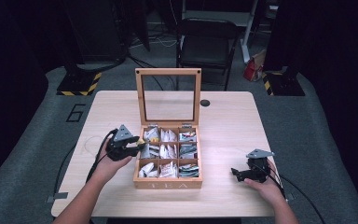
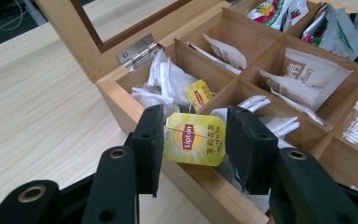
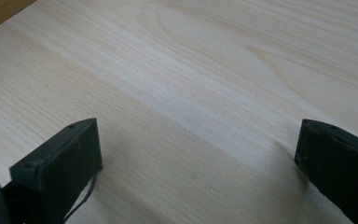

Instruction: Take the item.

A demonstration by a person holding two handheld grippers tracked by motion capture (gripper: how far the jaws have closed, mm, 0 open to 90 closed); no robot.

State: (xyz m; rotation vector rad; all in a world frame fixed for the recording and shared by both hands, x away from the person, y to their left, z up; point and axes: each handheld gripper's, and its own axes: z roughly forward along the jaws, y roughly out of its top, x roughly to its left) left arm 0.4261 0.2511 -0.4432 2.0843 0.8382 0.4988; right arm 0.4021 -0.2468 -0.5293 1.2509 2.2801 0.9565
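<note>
The left tongs (image 2: 193,140) reach over the left edge of the open wooden tea box with nine small squares (image 1: 168,184). A small yellow paper tea tag (image 2: 195,138) sits right between the two black jaws. They look closed on it, but I cannot be sure they squeeze it. The tag lies flat across the gap, its long side going from jaw to jaw, just above the box wall. The right tongs (image 1: 240,173) rest wide apart and hold nothing, low over the pale wooden bench (image 1: 228,126), well away from the box. The left hand (image 1: 107,165) is nearer.
</note>
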